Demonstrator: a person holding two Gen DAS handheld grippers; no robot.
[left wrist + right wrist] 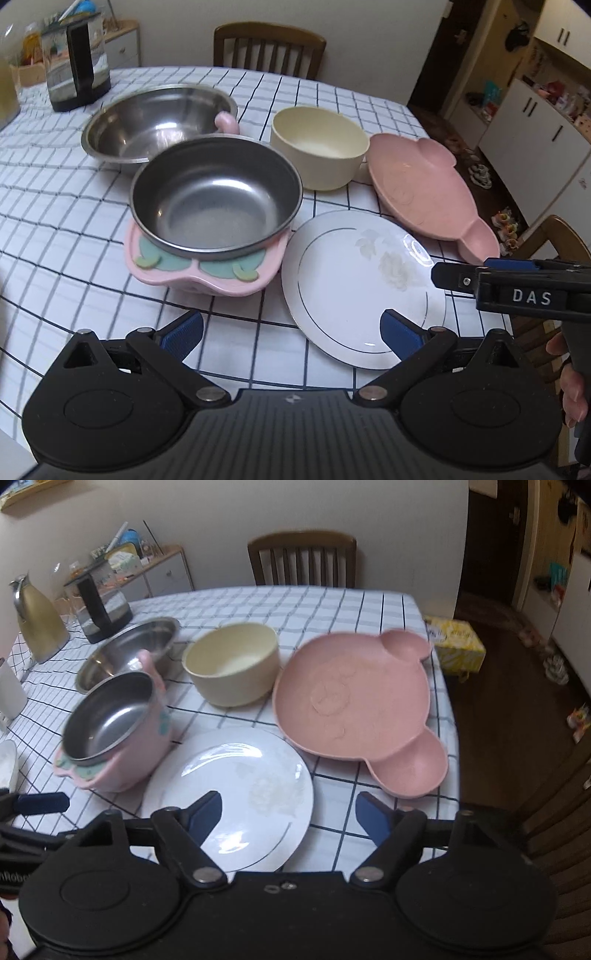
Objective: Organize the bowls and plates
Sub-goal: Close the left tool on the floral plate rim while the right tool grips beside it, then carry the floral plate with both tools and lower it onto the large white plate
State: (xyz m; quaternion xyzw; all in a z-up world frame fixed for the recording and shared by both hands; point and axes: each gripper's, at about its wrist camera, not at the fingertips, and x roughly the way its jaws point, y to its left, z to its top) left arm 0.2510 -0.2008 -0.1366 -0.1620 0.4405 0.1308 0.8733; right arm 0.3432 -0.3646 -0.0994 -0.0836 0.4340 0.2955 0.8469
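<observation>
A white plate [358,288] with a thin grey ring lies at the table's near edge. My left gripper [291,332] hovers open over its near left rim, nothing between the fingers. My right gripper [290,816] stands open above the plate's [229,794] near right side, one finger over the plate and the other past its rim. Behind sit a steel bowl [218,199] nested in a pink holder [207,273], a larger steel bowl [155,122], a cream bowl [317,147] and a pink bear-shaped divided plate [354,701]. The right gripper [443,275] also enters the left wrist view from the right.
A glass kettle [77,62] and a gold jug [37,620] stand at the table's far left. A wooden chair [269,48] is behind the table. A yellow box [458,646] sits past the right edge of the checked tablecloth [332,609]. A white object [7,764] shows at the left.
</observation>
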